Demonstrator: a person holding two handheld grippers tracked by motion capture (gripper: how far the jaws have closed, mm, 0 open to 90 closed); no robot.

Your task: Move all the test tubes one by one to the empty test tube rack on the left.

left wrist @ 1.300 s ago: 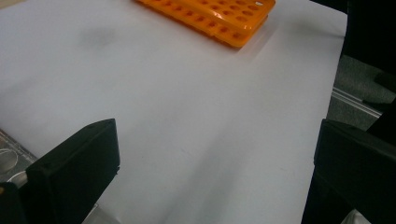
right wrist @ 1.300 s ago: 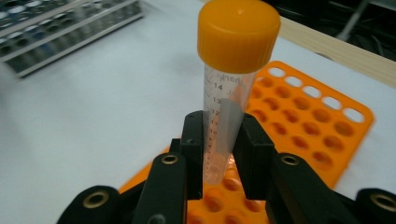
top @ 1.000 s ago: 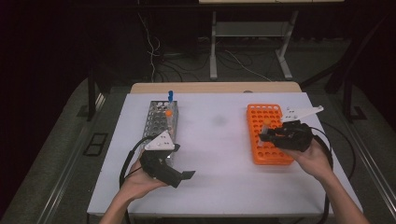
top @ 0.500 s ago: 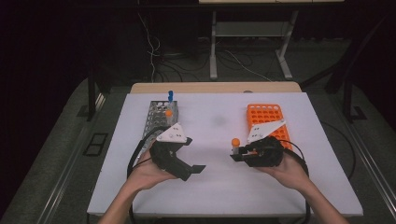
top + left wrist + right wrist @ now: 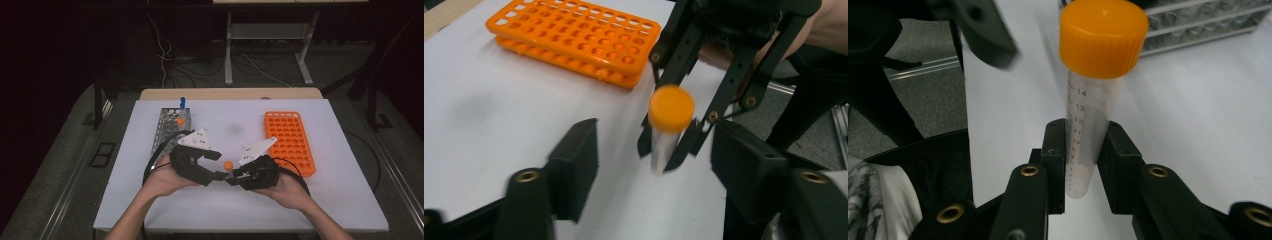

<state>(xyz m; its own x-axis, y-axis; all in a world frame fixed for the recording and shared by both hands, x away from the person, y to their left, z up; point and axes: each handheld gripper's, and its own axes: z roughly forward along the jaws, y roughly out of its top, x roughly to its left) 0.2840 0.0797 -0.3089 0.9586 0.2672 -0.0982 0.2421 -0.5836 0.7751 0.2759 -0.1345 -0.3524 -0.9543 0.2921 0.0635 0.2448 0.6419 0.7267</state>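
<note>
The right gripper (image 5: 1083,160) has its fingers clamped on the lower part of a clear tube (image 5: 1088,135) with an orange cap, upright above the white tabletop (image 5: 320,200). The tube's bottom tip is blurred in the left gripper view. The left gripper (image 5: 654,160) has just been closing, fingers half apart, not touching the tube between them. The orange rack (image 5: 290,140) and metal rack (image 5: 167,130) sit apart; the room behind is dark.

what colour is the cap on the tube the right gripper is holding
Orange. The cap on the clear tube shows best in the right gripper view.
</note>
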